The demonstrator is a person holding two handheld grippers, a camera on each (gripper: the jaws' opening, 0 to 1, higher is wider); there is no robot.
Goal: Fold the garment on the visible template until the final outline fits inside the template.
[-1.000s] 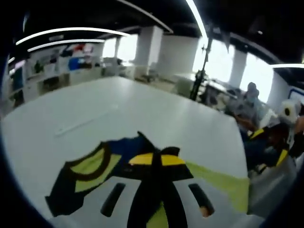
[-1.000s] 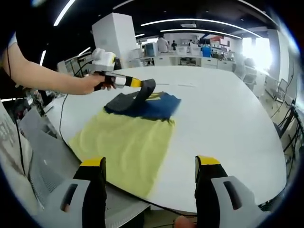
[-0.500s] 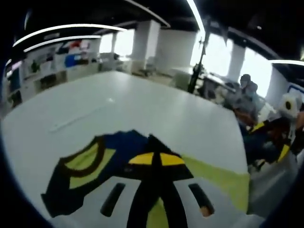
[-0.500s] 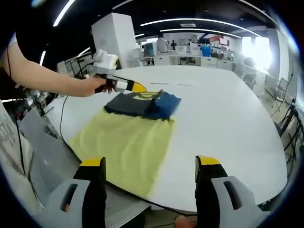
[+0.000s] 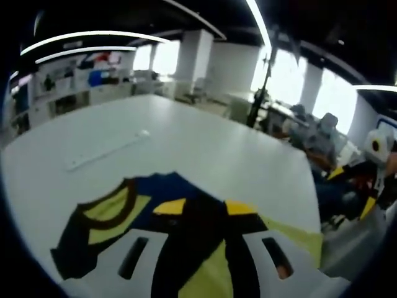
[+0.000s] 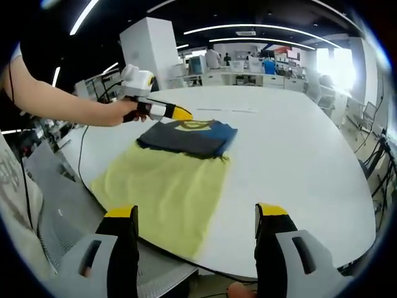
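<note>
A dark navy garment with yellow-green markings lies folded and flat on the far end of a yellow-green template cloth on the white table. A person's hand holds my left gripper at the garment's far left edge. In the left gripper view its jaws stand apart just over the garment, and the template runs off to the right. My right gripper hovers wide open at the table's near edge, nothing between its jaws. It also appears at the right rim.
A grey mesh chair stands by the table's near left edge, and a thin cable hangs there. A white strip lies on the table beyond the garment. People sit and stand at desks in the background.
The left gripper lowered the raised fold of the garment onto the pile, then its jaws parted and let go. The garment now lies flat. The right gripper has not moved.
</note>
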